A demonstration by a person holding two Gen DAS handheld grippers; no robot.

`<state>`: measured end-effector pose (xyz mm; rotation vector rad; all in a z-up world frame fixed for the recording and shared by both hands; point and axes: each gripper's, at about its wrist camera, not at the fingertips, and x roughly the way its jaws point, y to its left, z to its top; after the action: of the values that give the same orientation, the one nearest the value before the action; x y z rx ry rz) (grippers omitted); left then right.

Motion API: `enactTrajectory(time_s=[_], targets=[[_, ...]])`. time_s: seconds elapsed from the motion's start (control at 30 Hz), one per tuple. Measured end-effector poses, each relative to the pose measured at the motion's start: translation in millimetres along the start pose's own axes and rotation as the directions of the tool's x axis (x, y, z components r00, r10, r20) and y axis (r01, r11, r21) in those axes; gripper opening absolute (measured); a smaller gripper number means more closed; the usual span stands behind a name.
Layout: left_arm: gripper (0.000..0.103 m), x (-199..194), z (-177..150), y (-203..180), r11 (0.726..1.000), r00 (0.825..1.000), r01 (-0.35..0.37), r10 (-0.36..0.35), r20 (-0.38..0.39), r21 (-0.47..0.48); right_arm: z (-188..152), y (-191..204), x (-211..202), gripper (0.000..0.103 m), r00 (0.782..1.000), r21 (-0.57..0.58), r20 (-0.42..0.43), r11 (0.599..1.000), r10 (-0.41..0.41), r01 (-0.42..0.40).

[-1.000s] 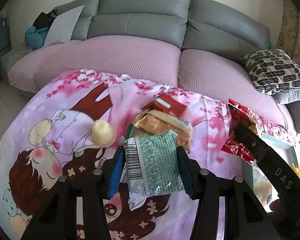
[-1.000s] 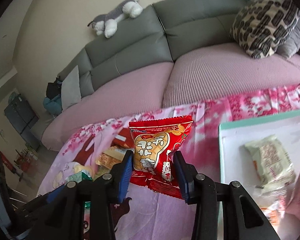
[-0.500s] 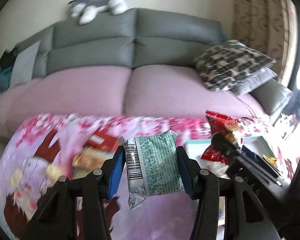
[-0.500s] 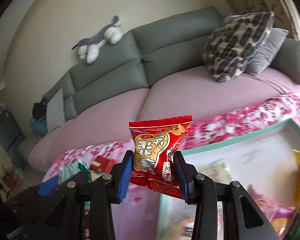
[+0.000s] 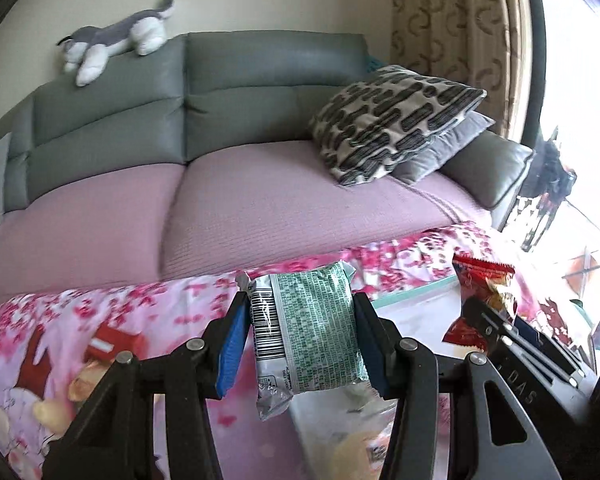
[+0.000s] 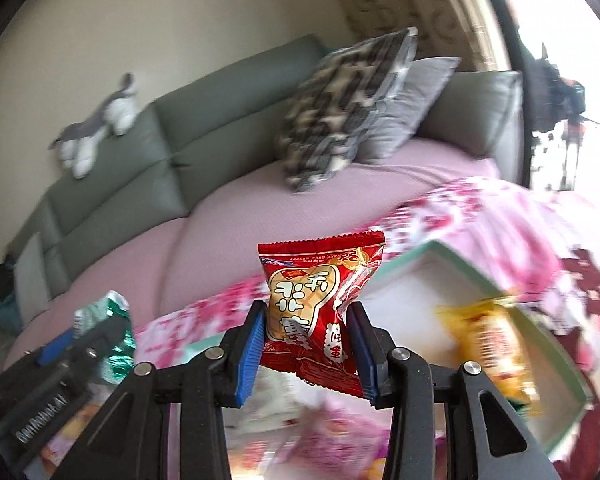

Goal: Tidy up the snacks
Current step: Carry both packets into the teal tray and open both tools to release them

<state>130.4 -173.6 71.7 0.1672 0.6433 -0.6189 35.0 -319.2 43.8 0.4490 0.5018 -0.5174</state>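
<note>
Above the near edge of the white box (image 6: 432, 276), two snack packets are carried at once, one per tool. The left gripper (image 5: 300, 336) is clamped on a green-and-white packet (image 5: 306, 328), pinched across its width with the barcode end hanging free below the pads; the right gripper (image 6: 310, 346) is closed tight on a red packet (image 6: 320, 308), held by its lower half so the sealed top stands upright. Both packets are held clear of the floral cloth (image 5: 112, 304), presumably so they can be dropped straight into the box. A yellow packet (image 6: 488, 336) and other blurred snacks already lie inside, so free floor is judged to be mainly near the far corner. The teal rim is raised and should be cleared before release. The two tools sit close side by side, with little room between them; the sofa (image 5: 236, 200) beyond is well apart. A few snacks remain on the cloth at left.
</note>
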Motion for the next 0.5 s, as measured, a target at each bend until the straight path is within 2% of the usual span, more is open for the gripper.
enactTrajectory(time_s=[0.2, 0.5], targets=[[0.053, 21, 8, -28, 0.996, 0.999, 0.051, -0.051, -0.010, 0.067, 0, -12, 6, 0.044, 0.998, 0.013, -0.022, 0.998, -0.065, 0.065], [0.053, 56, -8, -37, 0.994, 0.994, 0.101, -0.098, -0.056, 0.039, -9, -19, 21, 0.044, 0.991, 0.018, -0.075, 0.994, -0.108, 0.110]])
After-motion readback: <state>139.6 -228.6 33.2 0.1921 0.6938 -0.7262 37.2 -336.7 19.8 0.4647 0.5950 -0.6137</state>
